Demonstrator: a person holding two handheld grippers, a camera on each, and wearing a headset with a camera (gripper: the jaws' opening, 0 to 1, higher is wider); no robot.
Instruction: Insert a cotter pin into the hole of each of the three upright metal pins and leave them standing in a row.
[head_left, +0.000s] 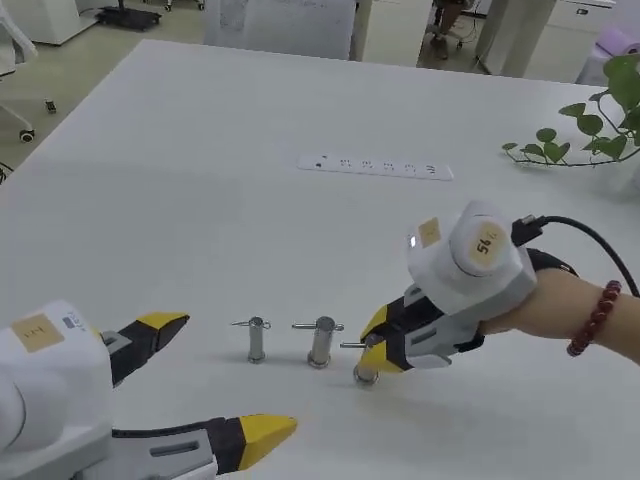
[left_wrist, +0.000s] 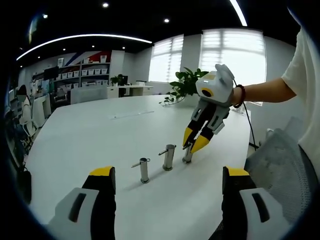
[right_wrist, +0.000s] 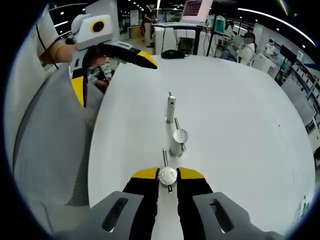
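Observation:
Three upright metal pins stand in a row on the white table. A thin cotter pin crosses the top of the left pin and the middle pin. My right gripper is shut on the third pin, with a yellow tip on each side of its head; a cotter pin pokes out of it. My left gripper is open, short of the row, holding nothing.
A white power strip lies further back on the table. A green plant trails over the far right corner. A grey mesh chair stands by the table edge. A cable runs from the right gripper.

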